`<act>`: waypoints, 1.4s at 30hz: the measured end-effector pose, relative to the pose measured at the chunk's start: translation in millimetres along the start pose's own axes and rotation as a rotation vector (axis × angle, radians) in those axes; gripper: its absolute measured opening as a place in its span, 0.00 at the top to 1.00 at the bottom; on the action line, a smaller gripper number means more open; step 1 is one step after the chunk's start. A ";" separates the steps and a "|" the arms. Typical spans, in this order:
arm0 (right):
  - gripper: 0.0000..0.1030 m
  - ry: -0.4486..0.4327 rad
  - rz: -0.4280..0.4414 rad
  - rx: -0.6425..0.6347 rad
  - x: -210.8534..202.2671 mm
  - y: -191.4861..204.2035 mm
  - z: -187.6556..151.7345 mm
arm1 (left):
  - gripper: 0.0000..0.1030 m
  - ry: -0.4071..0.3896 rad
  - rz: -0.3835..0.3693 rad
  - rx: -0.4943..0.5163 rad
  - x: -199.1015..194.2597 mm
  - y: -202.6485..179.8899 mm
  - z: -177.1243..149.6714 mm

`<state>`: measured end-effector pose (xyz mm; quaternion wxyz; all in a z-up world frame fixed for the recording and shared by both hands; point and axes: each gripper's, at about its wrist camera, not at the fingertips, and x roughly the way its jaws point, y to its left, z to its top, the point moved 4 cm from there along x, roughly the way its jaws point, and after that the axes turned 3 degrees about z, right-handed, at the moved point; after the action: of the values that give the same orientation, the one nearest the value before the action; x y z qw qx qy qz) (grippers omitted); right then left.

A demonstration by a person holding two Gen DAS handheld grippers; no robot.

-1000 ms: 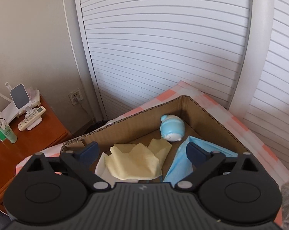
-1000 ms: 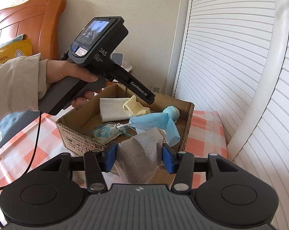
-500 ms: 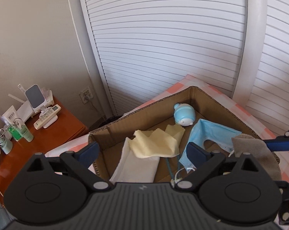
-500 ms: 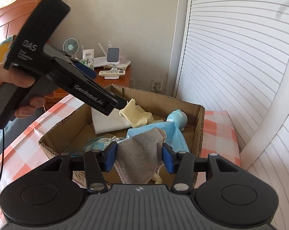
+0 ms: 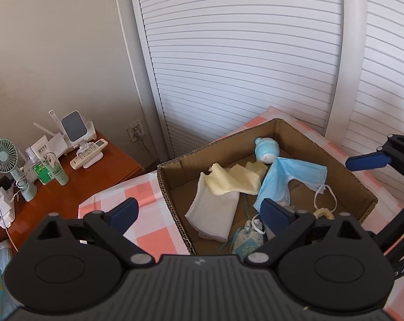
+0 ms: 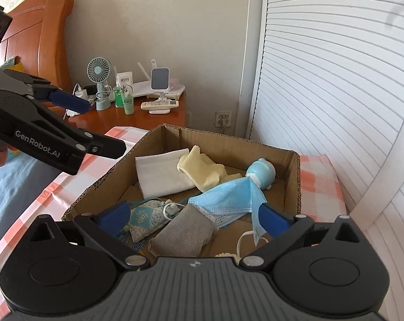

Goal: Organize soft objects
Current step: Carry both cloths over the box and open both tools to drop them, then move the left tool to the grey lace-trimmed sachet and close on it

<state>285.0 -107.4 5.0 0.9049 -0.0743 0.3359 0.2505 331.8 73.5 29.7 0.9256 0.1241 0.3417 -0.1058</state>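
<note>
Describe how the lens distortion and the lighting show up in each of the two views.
Left wrist view: shutter slats bow like a barrel, corners vignette dark. Right wrist view: slats fan outward, daylight is soft and even, and the cardboard box stays sharp.

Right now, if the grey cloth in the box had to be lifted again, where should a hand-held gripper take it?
Take the grey cloth from above at its raised upper edge beside the blue mask. It lies flat and folded on the box floor, so only that edge gives the fingers something to pinch; avoid the mask overlapping its corner.
</note>
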 end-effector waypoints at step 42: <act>0.00 0.203 -0.224 0.114 -18.7 -3.1 -161.4 | 0.01 0.066 -0.084 -0.149 -42.4 -98.2 -159.1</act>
<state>182.3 -166.5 -106.2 0.8914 -0.0846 0.4289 0.1197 176.3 33.2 -74.9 0.9153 0.0439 0.3836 -0.1146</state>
